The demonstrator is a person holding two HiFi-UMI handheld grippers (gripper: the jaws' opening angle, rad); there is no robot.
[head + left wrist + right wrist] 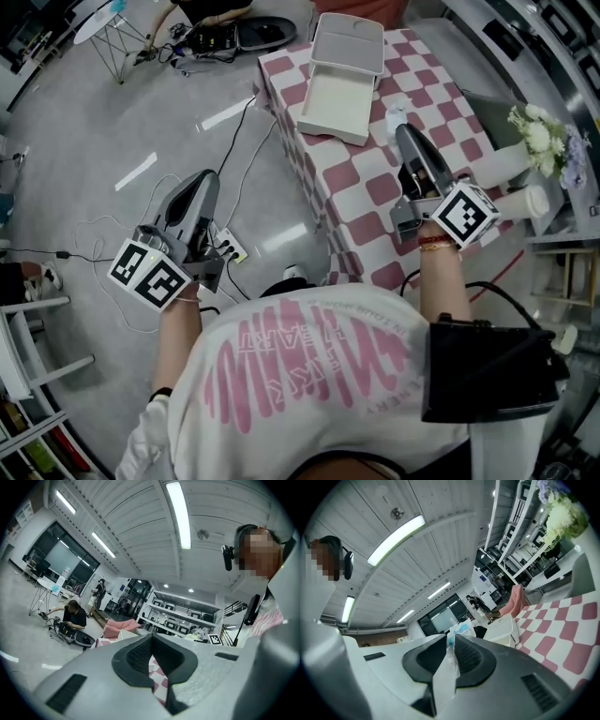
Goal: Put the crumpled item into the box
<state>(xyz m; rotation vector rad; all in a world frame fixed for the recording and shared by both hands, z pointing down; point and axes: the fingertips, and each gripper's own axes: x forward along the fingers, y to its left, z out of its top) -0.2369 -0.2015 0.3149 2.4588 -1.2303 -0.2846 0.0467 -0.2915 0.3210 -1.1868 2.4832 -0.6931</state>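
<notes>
the right tool has its jaws pinched most of the way in on the crumpled item. in the right gripper view the item is a white and pale blue wad of thin film. it stands up past the tips of the tool, and a flat tail of it runs back between the pads. so the item is off the desk and in the right tool, above the desk's near part.

the box lies straight ahead of that tool and a little to its left in the head view, farther along the desk and well apart from the tips. it stands open, with its lid laid back on the far side, so box and lid run lengthways away from the person. the right gripper view shows the box just beyond the wad, on the checked cloth.

the left tool is out over the floor, off the desk's left edge and farther from the box. in its own view the left tool has its tips drawn together with nothing between them.

the delivery looks to be the right hand's job: a reach forward and slightly left until the wad hangs over the open box, short of the lid. the film is light and springy, so it may cling to a pad on release.
</notes>
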